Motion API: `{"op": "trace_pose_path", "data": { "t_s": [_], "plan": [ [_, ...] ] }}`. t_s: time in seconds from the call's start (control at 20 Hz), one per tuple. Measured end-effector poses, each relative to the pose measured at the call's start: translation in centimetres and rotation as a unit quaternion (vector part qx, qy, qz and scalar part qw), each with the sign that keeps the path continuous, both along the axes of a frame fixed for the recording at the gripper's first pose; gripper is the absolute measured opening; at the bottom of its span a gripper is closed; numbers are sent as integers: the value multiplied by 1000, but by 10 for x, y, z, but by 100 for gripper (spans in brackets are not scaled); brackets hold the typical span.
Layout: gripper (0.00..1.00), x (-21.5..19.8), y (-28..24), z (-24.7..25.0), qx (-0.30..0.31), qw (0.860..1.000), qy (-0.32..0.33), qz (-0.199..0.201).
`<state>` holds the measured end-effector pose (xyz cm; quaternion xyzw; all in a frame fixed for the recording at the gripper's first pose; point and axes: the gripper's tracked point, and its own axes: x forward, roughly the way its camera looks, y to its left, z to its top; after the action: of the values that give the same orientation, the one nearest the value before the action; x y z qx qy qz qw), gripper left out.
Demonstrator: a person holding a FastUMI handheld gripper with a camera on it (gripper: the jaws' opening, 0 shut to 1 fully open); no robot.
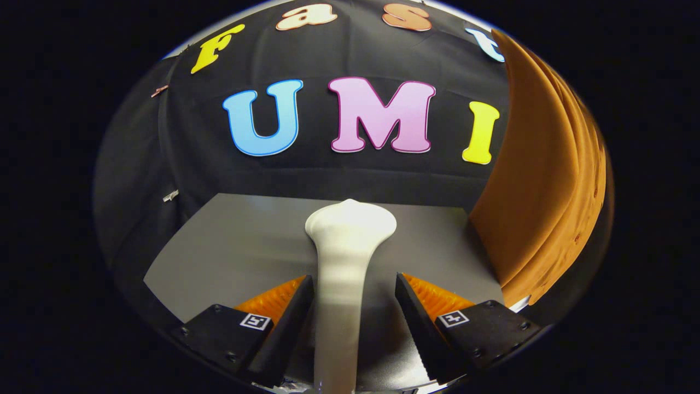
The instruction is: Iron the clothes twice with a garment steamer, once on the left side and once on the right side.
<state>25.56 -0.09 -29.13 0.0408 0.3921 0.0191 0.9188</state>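
A white garment steamer (350, 230) lies on the grey table (235, 246), its wide head pointing away from me and its slim handle running back between my fingers. My gripper (354, 278) is open around that handle. The left finger (295, 312) sits close beside the handle, while a clear gap separates the handle from the right finger (415, 312). An orange garment (541, 180) hangs to the right, beyond the right finger, and its lower edge reaches down to the table's right side.
The black cloth wall stands behind the table's far edge. Bare grey tabletop stretches to the left of the steamer. Two small clips (170, 195) hold the cloth at the left.
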Motion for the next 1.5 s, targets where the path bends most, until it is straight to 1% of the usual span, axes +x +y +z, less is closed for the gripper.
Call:
{"op": "trace_pose_path", "data": {
  "t_s": [0.1,0.15,0.2,0.3,0.5,0.6,0.7,0.8,0.9,1.05,1.25,1.4,1.5],
  "plan": [
    [87,-2,4,-7,-2,1000,17,8],
    [77,-1,5,-10,-7,1000,21,12],
    [74,-2,7,-8,-2,1000,28,13],
    [48,3,8,-14,1,1000,24,19],
    [39,2,16,-10,15,999,18,36],
    [39,1,17,-1,18,999,2,39],
    [39,-2,15,21,16,999,-25,33],
    [39,-8,11,39,20,998,-49,18],
    [38,-18,3,58,22,997,-69,-6],
    [38,-39,-2,83,20,995,-96,-29],
    [38,-74,-9,103,19,991,-118,-63],
    [38,-101,-9,112,21,989,-122,-81],
    [38,-118,-12,126,20,986,-142,-90]
  ]
}}
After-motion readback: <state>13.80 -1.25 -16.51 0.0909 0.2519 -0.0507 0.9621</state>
